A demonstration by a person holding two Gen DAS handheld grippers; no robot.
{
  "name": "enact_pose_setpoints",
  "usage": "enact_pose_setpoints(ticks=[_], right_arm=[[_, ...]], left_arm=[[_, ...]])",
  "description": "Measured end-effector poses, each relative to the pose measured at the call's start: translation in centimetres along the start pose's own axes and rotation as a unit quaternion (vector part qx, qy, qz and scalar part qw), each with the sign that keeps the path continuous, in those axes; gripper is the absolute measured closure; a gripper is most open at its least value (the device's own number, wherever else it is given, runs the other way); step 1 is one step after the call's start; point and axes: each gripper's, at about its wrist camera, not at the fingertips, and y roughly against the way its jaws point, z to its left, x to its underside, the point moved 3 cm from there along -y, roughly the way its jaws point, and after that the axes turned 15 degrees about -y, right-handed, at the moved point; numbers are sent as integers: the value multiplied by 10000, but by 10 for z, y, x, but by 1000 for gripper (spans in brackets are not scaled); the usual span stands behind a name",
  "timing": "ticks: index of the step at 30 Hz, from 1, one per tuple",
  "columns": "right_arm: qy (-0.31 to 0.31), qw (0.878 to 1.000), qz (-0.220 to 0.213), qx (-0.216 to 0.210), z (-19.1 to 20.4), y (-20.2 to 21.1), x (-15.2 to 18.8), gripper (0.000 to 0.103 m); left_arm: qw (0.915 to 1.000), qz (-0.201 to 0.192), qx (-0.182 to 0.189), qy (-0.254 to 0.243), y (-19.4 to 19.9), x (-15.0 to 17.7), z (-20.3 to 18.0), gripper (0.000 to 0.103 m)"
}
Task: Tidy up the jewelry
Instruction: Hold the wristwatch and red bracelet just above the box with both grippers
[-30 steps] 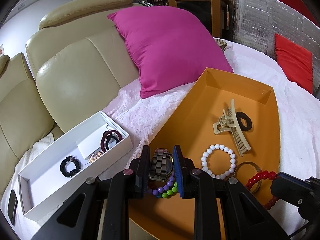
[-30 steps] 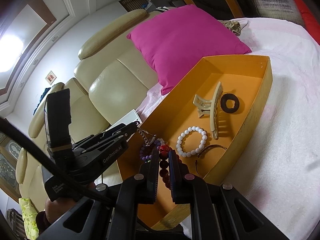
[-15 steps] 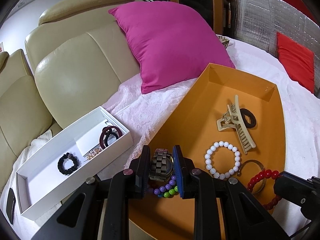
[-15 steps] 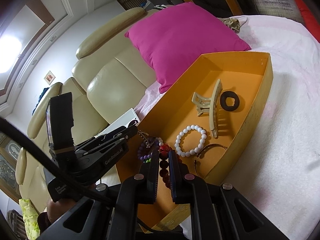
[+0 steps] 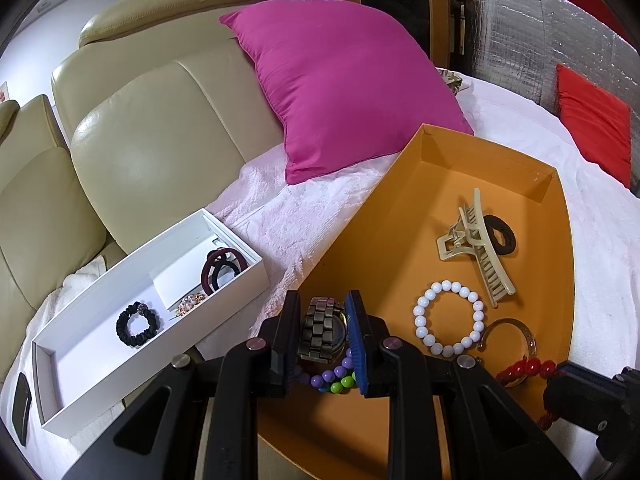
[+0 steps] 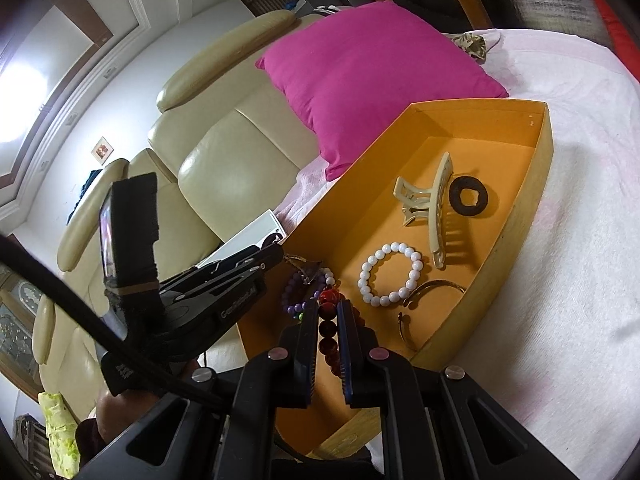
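Orange box (image 5: 400,216), white bead bracelet (image 5: 448,318), magenta pillow (image 5: 344,92), cream sofa (image 5: 160,128).

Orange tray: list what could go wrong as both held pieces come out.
1. The left hand-held gripper is shut on the metal watch, which sits right over the purple-and-green bead bracelet; lifting may drag it.
2. The right hand-held gripper pinches the red bead bracelet beside the gold bangle in the orange tray; the hanging beads could snag it.

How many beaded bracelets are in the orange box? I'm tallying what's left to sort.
3: white beaded bracelet lying mid-box, red beaded bracelet in the right gripper, purple-green beaded bracelet under the held watch.
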Motion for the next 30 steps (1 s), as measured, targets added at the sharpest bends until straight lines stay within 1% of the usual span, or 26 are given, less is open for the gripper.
enact_pose_setpoints(ticks=[16, 30], right_arm=[[131, 9998, 169, -58, 8, -4, 14, 92], [105, 9997, 231, -54, 7, -4, 16, 93]], left_arm=[[10000, 44, -37, 16, 0, 0, 0, 79], [9999, 142, -46, 1, -5, 1, 0, 79]])
